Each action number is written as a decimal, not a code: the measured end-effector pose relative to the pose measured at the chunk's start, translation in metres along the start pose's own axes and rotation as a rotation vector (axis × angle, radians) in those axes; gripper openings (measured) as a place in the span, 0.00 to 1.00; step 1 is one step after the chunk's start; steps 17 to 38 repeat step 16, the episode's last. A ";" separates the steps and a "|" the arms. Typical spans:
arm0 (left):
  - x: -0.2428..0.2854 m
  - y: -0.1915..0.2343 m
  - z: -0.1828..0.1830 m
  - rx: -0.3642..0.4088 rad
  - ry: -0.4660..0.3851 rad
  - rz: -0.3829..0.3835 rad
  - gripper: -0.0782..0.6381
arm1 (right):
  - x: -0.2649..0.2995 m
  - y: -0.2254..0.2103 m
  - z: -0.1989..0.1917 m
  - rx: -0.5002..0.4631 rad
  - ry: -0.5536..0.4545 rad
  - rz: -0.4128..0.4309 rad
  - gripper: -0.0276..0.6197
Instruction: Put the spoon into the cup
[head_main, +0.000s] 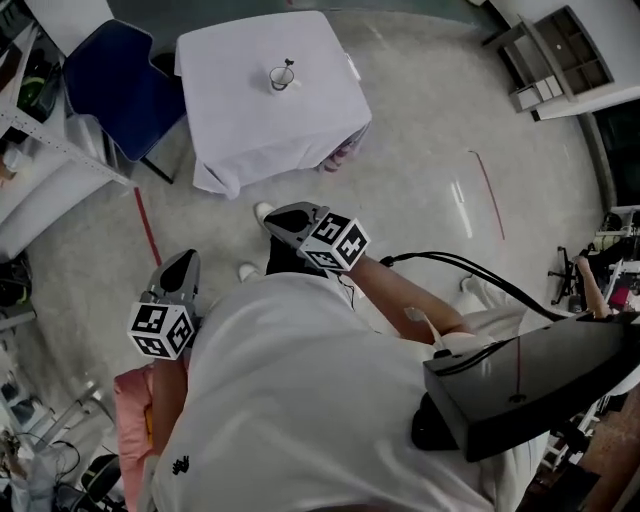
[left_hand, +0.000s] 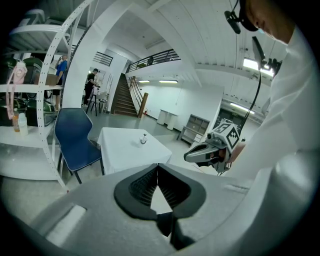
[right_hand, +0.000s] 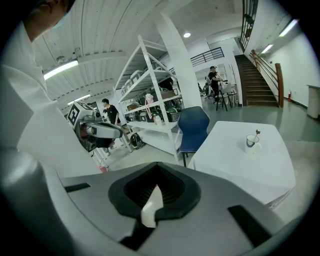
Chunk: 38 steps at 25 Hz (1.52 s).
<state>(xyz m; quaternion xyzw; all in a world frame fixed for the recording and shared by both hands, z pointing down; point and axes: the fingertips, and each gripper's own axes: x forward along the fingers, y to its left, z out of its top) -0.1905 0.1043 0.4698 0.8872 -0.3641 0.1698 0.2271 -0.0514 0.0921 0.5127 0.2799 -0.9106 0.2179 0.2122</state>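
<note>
A white cup (head_main: 282, 77) stands near the middle of a white-clothed table (head_main: 250, 130), far ahead of me, with a spoon (head_main: 288, 64) upright in it. The cup (right_hand: 251, 142) and the spoon (right_hand: 257, 134) also show in the right gripper view, and the cup (left_hand: 143, 140) small in the left gripper view. My left gripper (head_main: 185, 258) and right gripper (head_main: 272, 222) hang close to the person's body over the floor, well short of the table. The left gripper's (left_hand: 158, 165) tips meet with nothing between them. The right gripper (right_hand: 158, 164) is shut and empty too.
A blue chair (head_main: 115, 85) stands at the table's left side. White shelving (right_hand: 150, 100) lines the left of the room. Red tape lines (head_main: 147, 228) mark the grey floor between me and the table. People (right_hand: 215, 80) stand far back near a staircase.
</note>
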 end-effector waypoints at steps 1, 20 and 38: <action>0.002 -0.004 0.000 0.002 0.001 -0.005 0.13 | -0.004 -0.001 -0.002 0.004 -0.001 -0.004 0.06; 0.046 -0.033 0.007 0.000 0.040 -0.054 0.13 | -0.059 -0.035 -0.030 0.052 0.004 -0.085 0.05; 0.046 -0.033 0.007 0.000 0.040 -0.054 0.13 | -0.059 -0.035 -0.030 0.052 0.004 -0.085 0.05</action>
